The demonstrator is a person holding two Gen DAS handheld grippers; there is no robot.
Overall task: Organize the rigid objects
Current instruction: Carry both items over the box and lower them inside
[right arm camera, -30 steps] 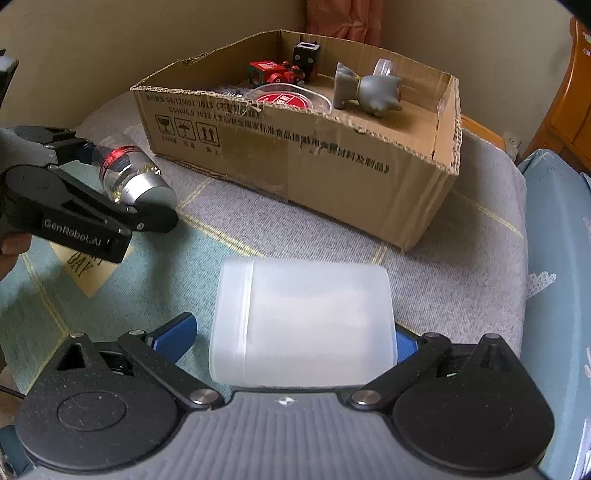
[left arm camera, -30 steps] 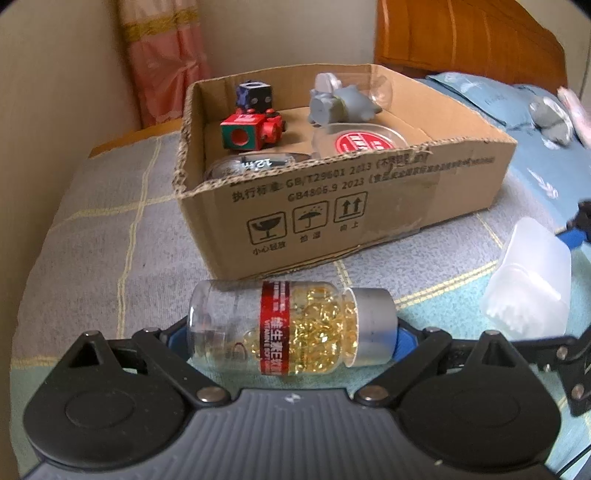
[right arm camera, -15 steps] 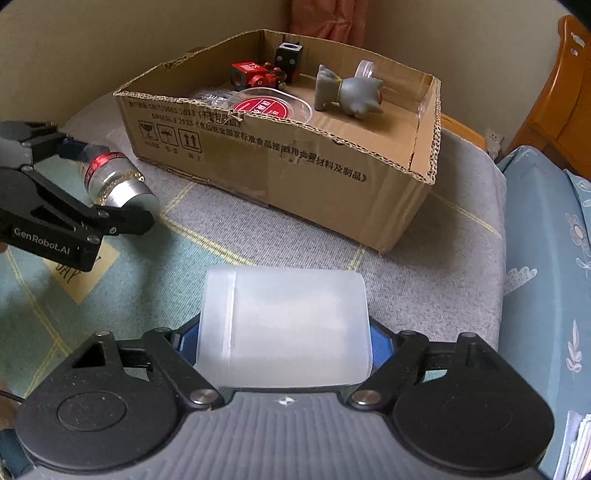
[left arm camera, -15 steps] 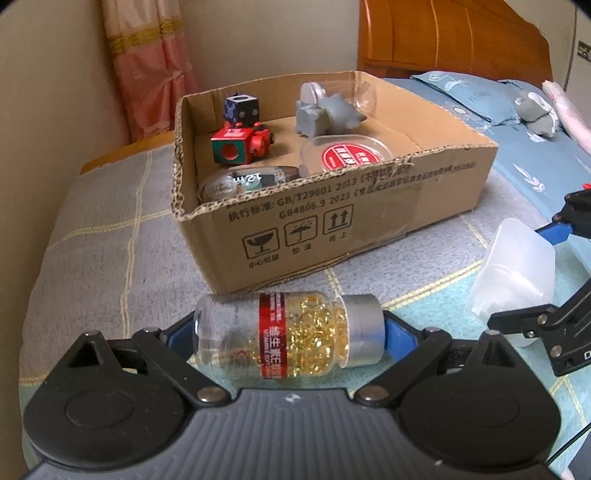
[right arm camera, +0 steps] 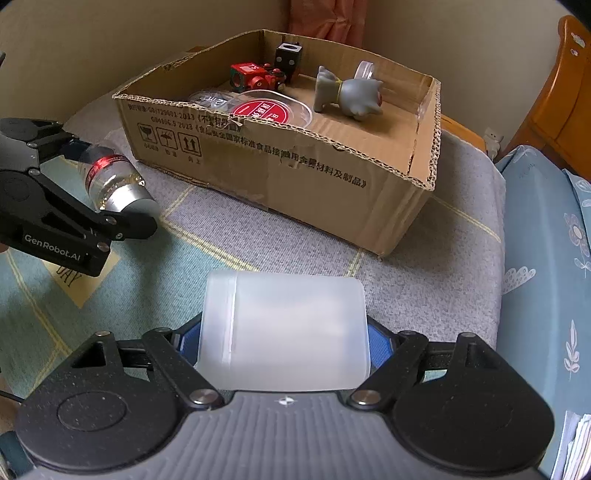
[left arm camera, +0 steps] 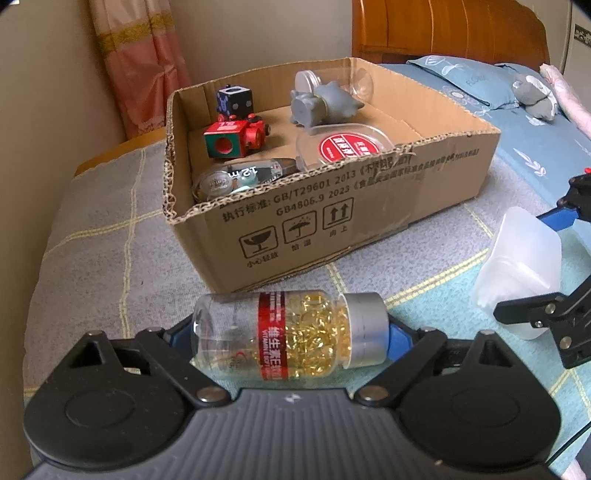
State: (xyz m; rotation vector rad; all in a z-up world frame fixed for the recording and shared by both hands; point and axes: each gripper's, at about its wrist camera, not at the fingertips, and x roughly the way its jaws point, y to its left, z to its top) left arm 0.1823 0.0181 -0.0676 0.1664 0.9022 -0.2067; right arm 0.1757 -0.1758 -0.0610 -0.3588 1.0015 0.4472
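My left gripper (left arm camera: 291, 334) is shut on a clear bottle of yellow capsules (left arm camera: 295, 332) with a red label and silver cap, held sideways above the bed in front of a cardboard box (left arm camera: 369, 221). The bottle also shows in the right wrist view (right arm camera: 114, 181). My right gripper (right arm camera: 284, 332) is shut on a frosted white plastic container (right arm camera: 284, 328), also seen in the left wrist view (left arm camera: 517, 266). The box (right arm camera: 295, 173) holds a red toy (left arm camera: 236, 138), a dark cube (left arm camera: 234, 99), a grey animal figure (left arm camera: 325, 101), a red-labelled clear tub (left arm camera: 345, 147) and a tape measure (left arm camera: 236, 177).
A grey and teal checked blanket (left arm camera: 92, 258) covers the bed. A blue pillow (left arm camera: 472, 81) and a grey plush toy (left arm camera: 535, 92) lie beyond the box. A wooden headboard (left arm camera: 443, 29) and a pink curtain (left arm camera: 136, 66) stand behind.
Both grippers have risen with their loads, so the box interior shows more from above. The grips are unchanged.
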